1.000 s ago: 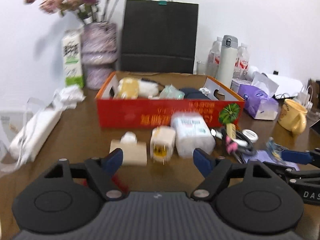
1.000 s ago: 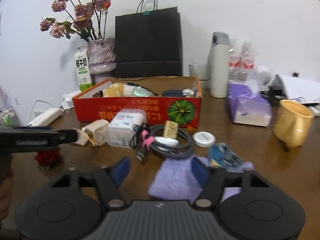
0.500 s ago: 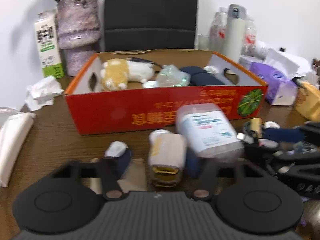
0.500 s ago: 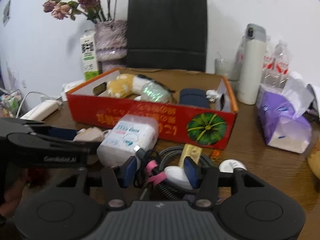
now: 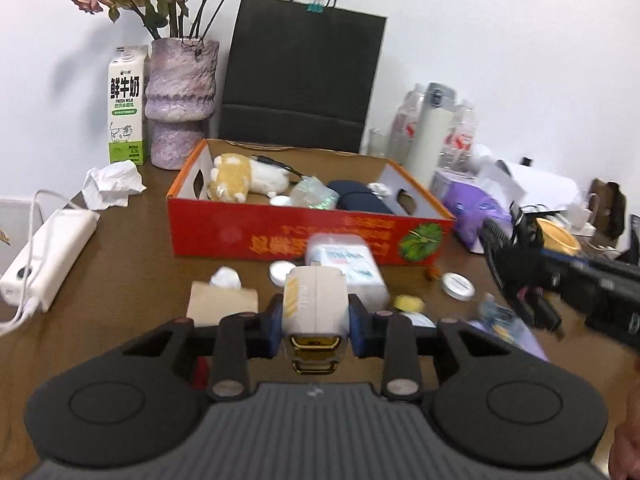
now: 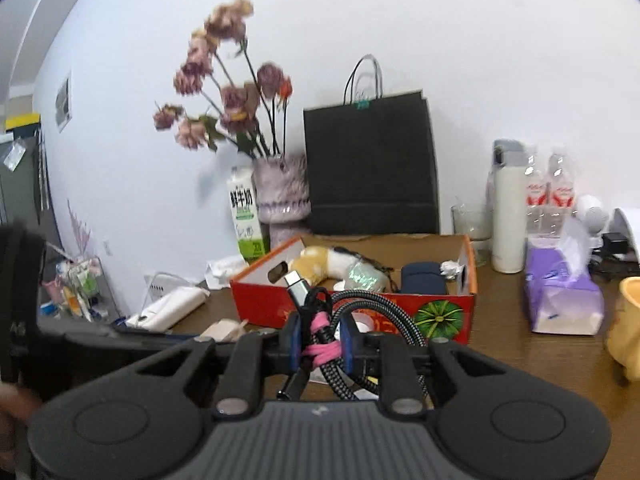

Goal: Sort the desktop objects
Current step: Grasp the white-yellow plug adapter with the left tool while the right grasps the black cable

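**Two items in hand, several still loose on the desk**

Several things already lie in the red cardboard box [image 5: 280, 236]: a plush toy [image 5: 244, 176], a dark blue case [image 5: 360, 200], a crinkled clear packet [image 5: 314, 196] and a small round tin. By that reckoning the sorting looks partly done.

Still out on the wooden desk [image 5: 120, 272], in front of the box, are a wet-wipes pack [image 5: 346, 266], a tan paper packet [image 5: 220, 300], two white round lids and a purple cloth at the right, partly hidden.

The left gripper [image 5: 316, 322] is closed on a beige charger plug [image 5: 314, 300], pads pressing both its sides, and seems to hold it just above the desk, short of the box front. The right gripper [image 6: 320, 340] is clamped on a coiled braided cable [image 6: 360, 320] bound with a pink tie [image 6: 322, 350], lifted clear of the desk in front of the box, its metal connector pointing up. Both likely go into the box next.

Readable writing, largest first: the milk carton [image 5: 126, 108] by the vase shows Chinese characters over "FRESH MILK". The box front carries gold characters, apparently upside down, too blurred to read. The charger's side has lettering that cannot be made out.
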{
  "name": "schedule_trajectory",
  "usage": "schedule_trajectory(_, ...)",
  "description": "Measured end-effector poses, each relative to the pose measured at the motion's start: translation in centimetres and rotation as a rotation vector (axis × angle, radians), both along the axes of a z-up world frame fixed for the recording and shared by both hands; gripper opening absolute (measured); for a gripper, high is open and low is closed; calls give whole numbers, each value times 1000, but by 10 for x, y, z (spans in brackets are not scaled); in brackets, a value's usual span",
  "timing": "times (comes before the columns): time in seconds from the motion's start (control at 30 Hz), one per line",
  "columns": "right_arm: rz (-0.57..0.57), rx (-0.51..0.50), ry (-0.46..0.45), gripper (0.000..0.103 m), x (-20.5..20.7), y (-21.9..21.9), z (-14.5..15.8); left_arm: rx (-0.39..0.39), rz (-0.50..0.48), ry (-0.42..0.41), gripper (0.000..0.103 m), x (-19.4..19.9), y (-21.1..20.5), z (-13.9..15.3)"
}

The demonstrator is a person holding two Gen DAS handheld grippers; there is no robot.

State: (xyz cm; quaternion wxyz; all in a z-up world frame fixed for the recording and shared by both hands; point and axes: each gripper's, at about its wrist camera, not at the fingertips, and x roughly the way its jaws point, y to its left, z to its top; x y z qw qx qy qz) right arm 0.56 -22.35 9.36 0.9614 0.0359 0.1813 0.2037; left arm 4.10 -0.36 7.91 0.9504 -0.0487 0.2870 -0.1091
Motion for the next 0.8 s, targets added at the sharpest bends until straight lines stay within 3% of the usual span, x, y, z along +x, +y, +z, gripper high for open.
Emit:
schedule_trajectory(0.17, -6, -1, 29, 18, -40, 0, -5, 22, -20, 12, 32, -41, -6, -6)
schedule_trajectory(0.5, -49, -19, 121, 18, -74, 4, -33, 33, -78, 54, 32, -86, -17, -23)
schedule_trajectory(0.67, -45, -13, 87, 18, -69, 2, -15, 33, -86, 13, 32, -72, -13, 2)
schedule_trajectory(0.8, -28, 15, 21, 18, -41, 1, 22, 52, -128, 1, 32, -24, 1, 43)
